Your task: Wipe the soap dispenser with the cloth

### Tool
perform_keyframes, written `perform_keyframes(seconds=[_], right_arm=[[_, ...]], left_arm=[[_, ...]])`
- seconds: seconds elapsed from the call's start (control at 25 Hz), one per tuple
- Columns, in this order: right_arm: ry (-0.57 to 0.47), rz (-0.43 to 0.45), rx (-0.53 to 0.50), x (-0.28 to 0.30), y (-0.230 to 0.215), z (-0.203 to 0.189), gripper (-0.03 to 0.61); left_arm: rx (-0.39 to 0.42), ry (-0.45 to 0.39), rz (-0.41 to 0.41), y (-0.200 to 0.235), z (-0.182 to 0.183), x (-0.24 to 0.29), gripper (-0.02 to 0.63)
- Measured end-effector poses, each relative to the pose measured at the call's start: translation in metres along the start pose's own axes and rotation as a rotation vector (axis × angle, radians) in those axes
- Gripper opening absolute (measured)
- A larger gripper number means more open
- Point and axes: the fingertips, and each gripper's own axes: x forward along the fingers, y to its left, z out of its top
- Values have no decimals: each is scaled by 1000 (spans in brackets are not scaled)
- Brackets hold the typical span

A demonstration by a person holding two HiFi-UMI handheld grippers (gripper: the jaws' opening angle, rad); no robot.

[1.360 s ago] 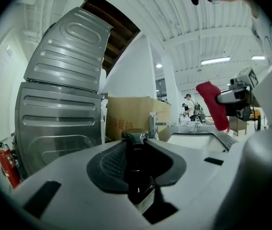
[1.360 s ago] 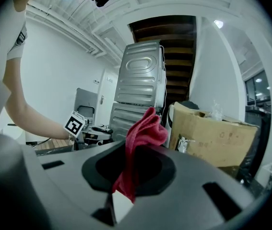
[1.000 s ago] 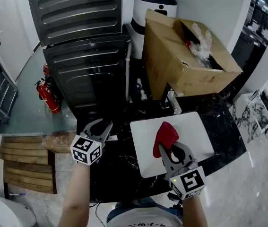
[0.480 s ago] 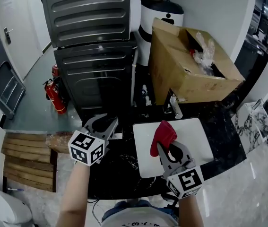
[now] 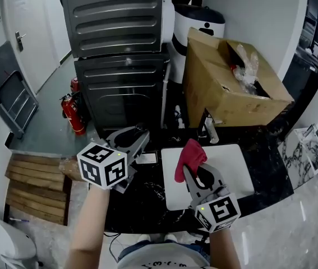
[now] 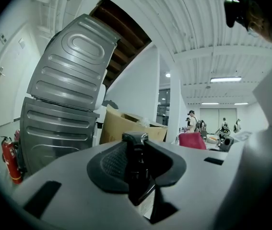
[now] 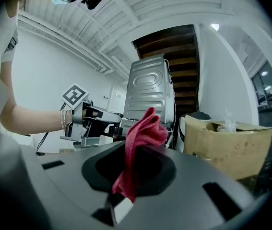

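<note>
Left gripper view: the soap dispenser [image 6: 136,169], clamped in the left fingers [image 6: 108,164], could be levered loose if the cloth [image 7: 143,128], pinched in the right fingers [image 7: 160,170], is pressed hard.

no legible text, no readable labels or numbers

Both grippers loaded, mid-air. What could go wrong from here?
1. The soap dispenser is pinched in the left gripper; a sideways wipe could twist it loose.
2. The red cloth sticks up bunched from the right gripper, so it may drag out or rub with little surface.
3. Pressing the pump head might squirt soap.
</note>
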Motion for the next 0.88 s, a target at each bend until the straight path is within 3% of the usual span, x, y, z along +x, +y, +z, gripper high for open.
perform_keyframes(seconds=[0.24,0.52,0.88], right_arm=[[-12,48,-7,5,15,4,54],[-40,125,-22,20,42,12,54],[-6,63,-5,38,34,0,53]], left_arm=[[-66,23,-4,-8,1,4,97],[-32,64,-10,-26,-1,14,95],[-49,54,8,-31,0,18,95]])
